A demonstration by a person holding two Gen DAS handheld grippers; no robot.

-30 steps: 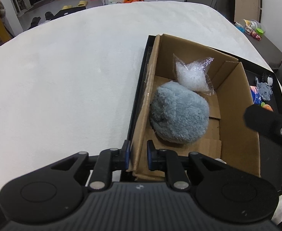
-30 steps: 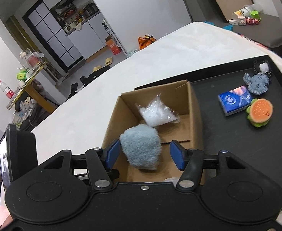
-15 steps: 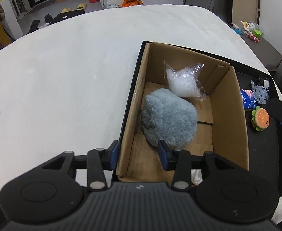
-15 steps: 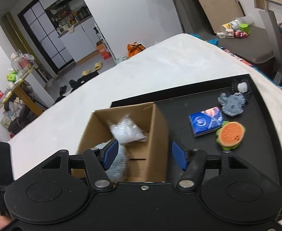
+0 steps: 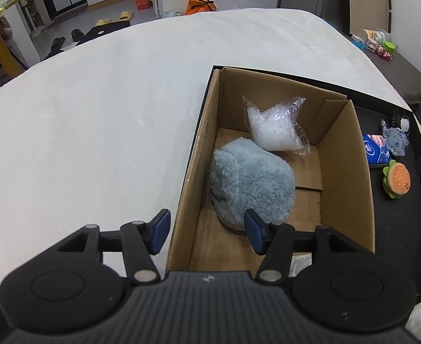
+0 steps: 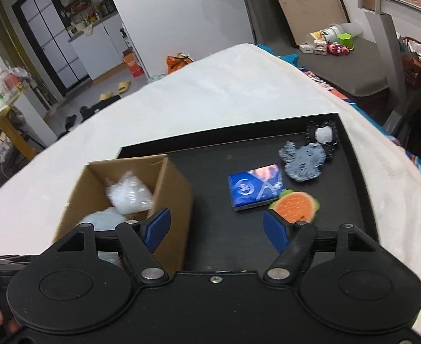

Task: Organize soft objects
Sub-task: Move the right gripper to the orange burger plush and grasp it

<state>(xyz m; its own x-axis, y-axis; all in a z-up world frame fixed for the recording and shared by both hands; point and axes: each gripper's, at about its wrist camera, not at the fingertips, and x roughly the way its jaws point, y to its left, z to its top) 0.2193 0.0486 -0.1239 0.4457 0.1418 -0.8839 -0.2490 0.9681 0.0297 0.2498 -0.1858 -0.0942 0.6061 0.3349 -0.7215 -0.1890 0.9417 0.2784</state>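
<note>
Both hand-held grippers are gaping wide and empty: the left hand-held gripper point(image 5: 206, 230) is straddling the cardboard box point(image 5: 346, 172) wall and risking tipping it; the right hand-held gripper point(image 6: 216, 230) is hovering near the burger plush point(image 6: 295, 207) and risking knocking the tissue pack point(image 6: 254, 190) on the black tray point(image 6: 210, 223).

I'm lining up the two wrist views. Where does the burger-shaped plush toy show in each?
Left wrist: burger plush at the right edge, on the black tray, right of the cardboard box.
Right wrist: burger plush right of centre, just beyond the right gripper.
Shared landmark: the blue tissue pack, beside the plush.
</note>
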